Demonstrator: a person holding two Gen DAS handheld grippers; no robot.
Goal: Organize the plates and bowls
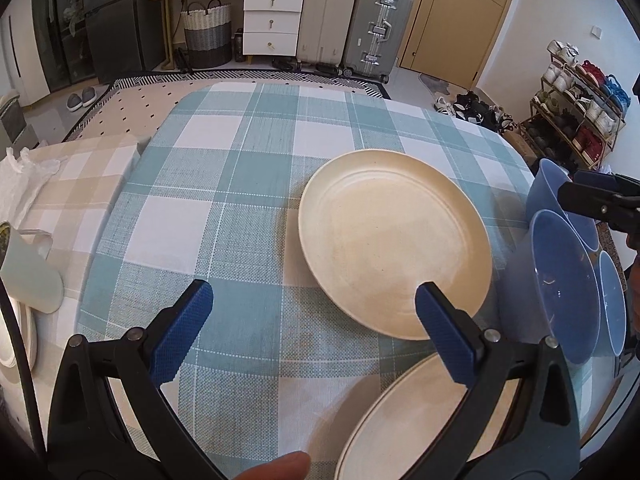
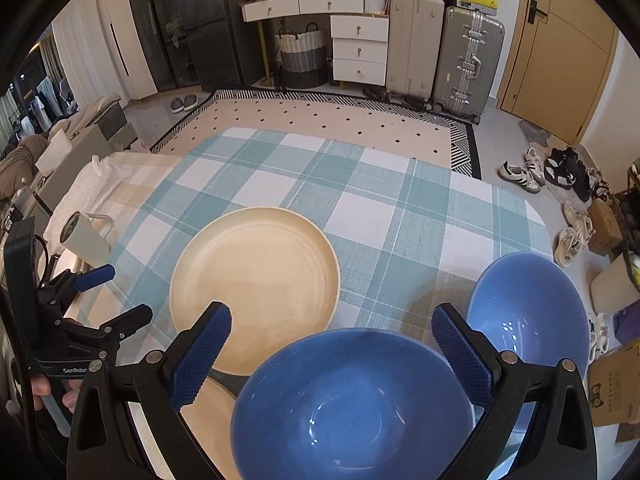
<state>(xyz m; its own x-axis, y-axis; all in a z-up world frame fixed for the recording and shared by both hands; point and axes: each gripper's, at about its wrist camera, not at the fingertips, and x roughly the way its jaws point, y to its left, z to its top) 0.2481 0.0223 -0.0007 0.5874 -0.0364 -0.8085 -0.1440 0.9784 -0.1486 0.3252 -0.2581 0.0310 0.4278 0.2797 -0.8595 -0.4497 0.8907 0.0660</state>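
Cream plate (image 1: 394, 240) centre frame, bare checked tablecloth (image 1: 224, 184) stretching upper left, left gripper (image 1: 314, 312) spread wide above it, right gripper (image 2: 330, 334) wide over blue bowl (image 2: 352, 412).

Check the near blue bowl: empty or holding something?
Empty. The right wrist view looks straight into the near bowl; only bare glazed blue inside with light reflections shows.
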